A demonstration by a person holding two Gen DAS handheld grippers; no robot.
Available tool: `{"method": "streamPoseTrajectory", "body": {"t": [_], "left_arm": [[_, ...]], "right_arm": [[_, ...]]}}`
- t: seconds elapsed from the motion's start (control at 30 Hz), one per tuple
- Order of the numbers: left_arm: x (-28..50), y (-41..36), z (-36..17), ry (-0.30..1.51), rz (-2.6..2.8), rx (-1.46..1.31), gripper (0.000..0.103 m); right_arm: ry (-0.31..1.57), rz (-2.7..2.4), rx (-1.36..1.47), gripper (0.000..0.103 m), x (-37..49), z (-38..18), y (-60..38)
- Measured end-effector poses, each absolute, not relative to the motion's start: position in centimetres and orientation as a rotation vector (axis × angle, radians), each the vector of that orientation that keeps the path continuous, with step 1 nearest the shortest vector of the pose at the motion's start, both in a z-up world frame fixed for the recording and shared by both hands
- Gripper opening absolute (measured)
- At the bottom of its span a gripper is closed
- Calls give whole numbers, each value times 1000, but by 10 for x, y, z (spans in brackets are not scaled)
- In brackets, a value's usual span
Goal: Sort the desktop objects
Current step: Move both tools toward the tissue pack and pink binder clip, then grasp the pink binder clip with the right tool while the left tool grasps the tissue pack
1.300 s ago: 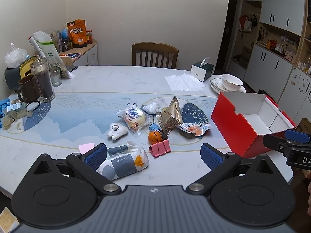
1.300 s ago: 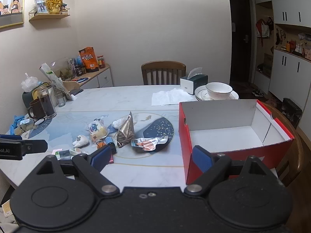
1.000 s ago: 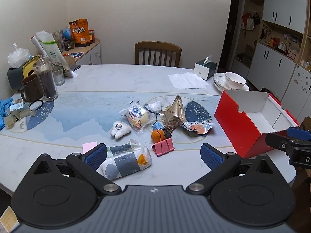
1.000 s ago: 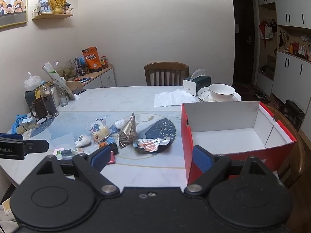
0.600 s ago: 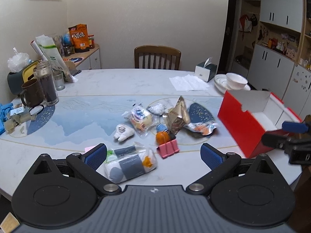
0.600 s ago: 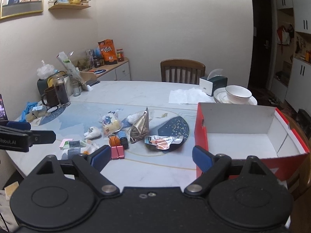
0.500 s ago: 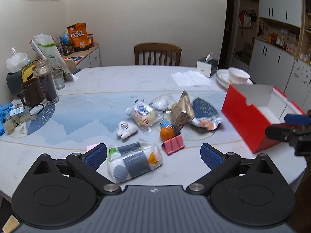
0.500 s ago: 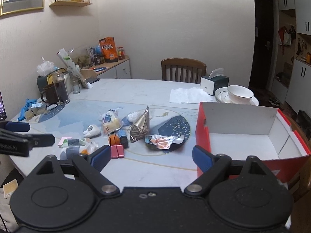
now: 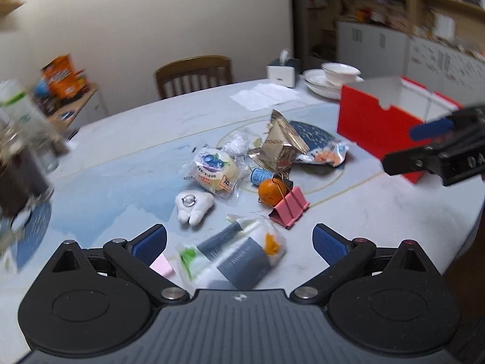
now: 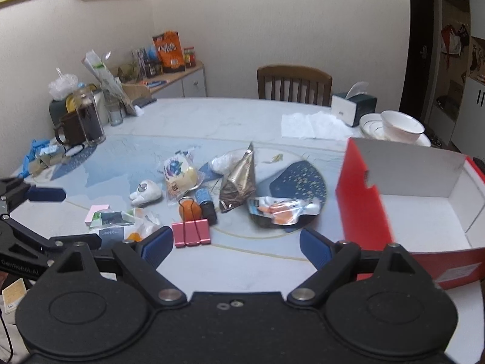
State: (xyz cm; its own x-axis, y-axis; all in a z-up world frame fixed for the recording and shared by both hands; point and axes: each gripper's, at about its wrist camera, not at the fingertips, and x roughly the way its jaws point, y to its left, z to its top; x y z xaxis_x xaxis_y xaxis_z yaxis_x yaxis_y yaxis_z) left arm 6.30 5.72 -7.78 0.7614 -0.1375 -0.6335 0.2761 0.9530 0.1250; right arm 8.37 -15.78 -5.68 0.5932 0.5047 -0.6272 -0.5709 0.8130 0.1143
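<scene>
crinkled plastic and foil make up most of the pile at the centre of both frames, lying on the bench to the left of the red box. nearest the left tool is a clear tissue pack, soft and slippery by the look of it — best pinched across its middle, i judge, where the film will bunch without tearing. the pink binder clip is the one stiff piece, easy to take by its folded body, and its wire loop seems to touch the small orange behind it, so the fruit may roll when the clip is lifted. the gold foil packet stands tilted and looks light and springy; a grip at its upper seam should hold. the wrapped bun and the white plush tooth are soft and forgiving. the flat fish-print pouch lies low at centre right, hard to get under. both tools stand wide open with nothing between their pads — the right tool hovers in the lower frame near the clip. the red box, white inside, shows no contents in the part visible. a white bowl sits on stacked plates at upper right, and a tissue box just left of it.
</scene>
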Motion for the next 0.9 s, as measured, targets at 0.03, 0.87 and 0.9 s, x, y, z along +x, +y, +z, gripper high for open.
{"method": "streamPoseTrajectory", "body": {"t": [0.03,0.87,0.9], "left_arm": [[67,60,-80,667,-253,236,103],[142,93,-151,857,-659,374,103],[143,93,-152,861,-661,372,103]], "right_arm": [[702,624,-109,90,85,-59,-150],[934,570,-166,89,137,-131,-43],[940,565,-165,88,138,-131,-42]]}}
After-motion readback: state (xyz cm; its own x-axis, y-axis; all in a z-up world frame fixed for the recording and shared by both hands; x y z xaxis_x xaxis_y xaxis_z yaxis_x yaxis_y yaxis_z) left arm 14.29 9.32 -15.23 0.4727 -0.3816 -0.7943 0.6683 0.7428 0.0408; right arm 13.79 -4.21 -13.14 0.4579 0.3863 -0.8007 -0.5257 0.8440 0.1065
